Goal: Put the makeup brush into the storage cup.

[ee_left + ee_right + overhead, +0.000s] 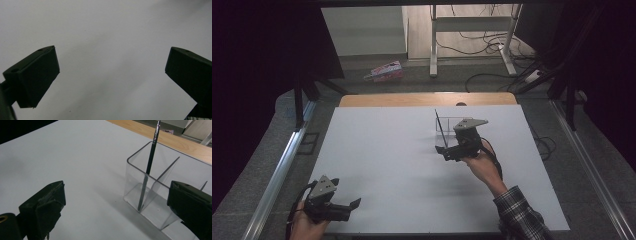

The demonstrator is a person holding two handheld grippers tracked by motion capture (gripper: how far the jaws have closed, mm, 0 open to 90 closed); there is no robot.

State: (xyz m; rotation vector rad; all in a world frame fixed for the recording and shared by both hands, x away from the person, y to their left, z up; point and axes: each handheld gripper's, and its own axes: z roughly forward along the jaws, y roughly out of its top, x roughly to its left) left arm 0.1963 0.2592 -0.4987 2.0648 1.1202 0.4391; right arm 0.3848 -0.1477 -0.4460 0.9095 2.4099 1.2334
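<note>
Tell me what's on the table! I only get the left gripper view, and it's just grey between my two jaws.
Observer: A clear box stands toward the far right of the table.
Operator: Anything in it?
Observer: A black pen leans in its end compartment.
Operator: Where's the other gripper?
Observer: The right gripper is open, just in front of the box, holding nothing.

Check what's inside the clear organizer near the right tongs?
The clear organizer has dividers; its end compartment holds one thin dark pen, leaning. The next compartment looks empty. The right tongs, open, cover the rest.
</note>
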